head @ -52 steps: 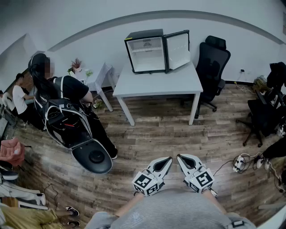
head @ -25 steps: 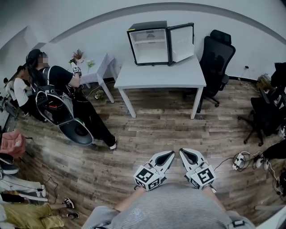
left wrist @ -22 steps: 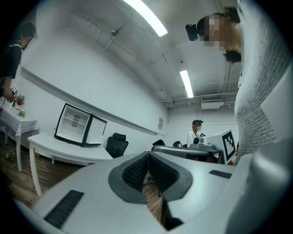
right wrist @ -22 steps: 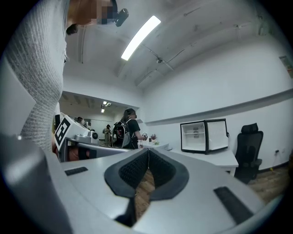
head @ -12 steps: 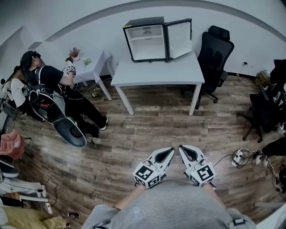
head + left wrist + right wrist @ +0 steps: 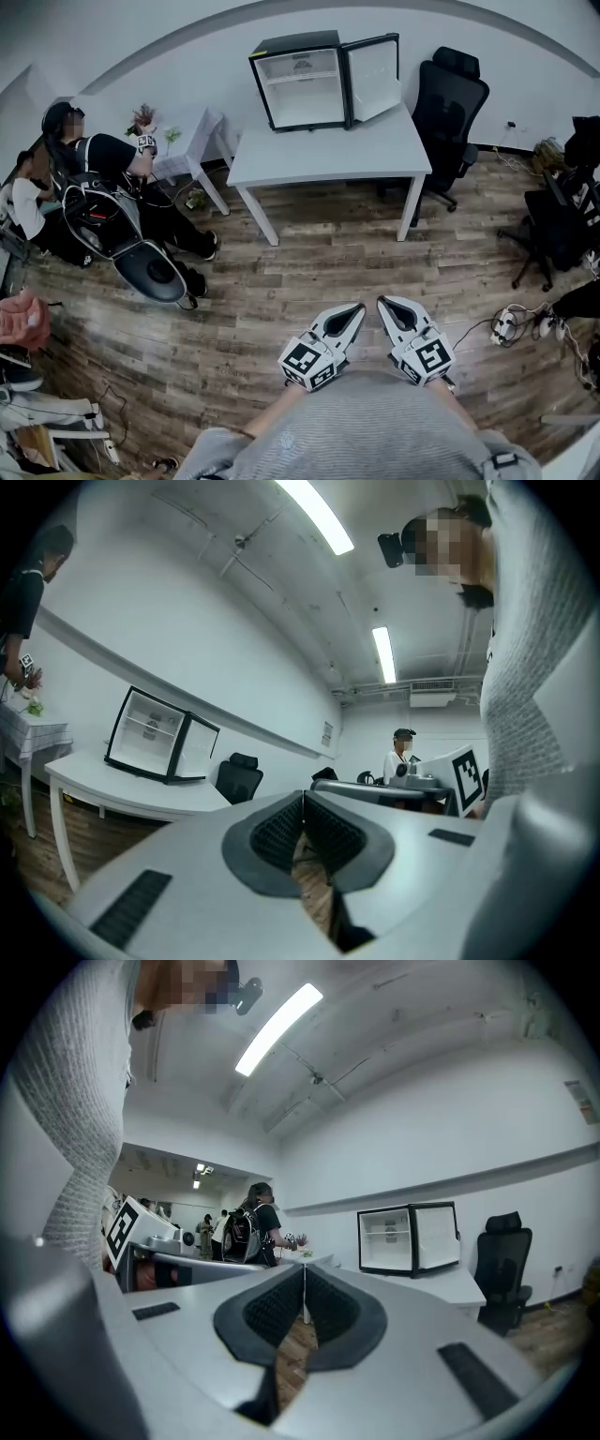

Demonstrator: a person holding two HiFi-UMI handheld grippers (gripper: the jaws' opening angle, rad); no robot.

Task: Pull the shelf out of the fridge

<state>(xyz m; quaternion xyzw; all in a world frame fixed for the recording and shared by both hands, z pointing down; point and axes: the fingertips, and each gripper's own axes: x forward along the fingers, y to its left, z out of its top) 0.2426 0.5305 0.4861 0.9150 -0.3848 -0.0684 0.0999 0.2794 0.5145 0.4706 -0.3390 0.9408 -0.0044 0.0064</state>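
A small black fridge [image 6: 300, 79] stands at the back of a white table [image 6: 328, 155], its door [image 6: 373, 79] swung open to the right. A thin shelf [image 6: 300, 80] crosses its white inside. The fridge [image 6: 148, 734] also shows far off in the left gripper view, and the fridge [image 6: 405, 1238] shows in the right gripper view. My left gripper [image 6: 354, 309] and right gripper [image 6: 384, 305] are held close to my body, far from the table. Both are shut with nothing between the jaws.
A black office chair [image 6: 452, 105] stands right of the table. A person with a backpack [image 6: 112, 202] stands at the left by a small white side table [image 6: 192, 141]. More chairs [image 6: 553, 225] and a power strip [image 6: 506, 323] lie at the right on the wood floor.
The person at the left has stepped further left towards the side table. The view has shifted slightly. My grippers have stayed shut in front of me.
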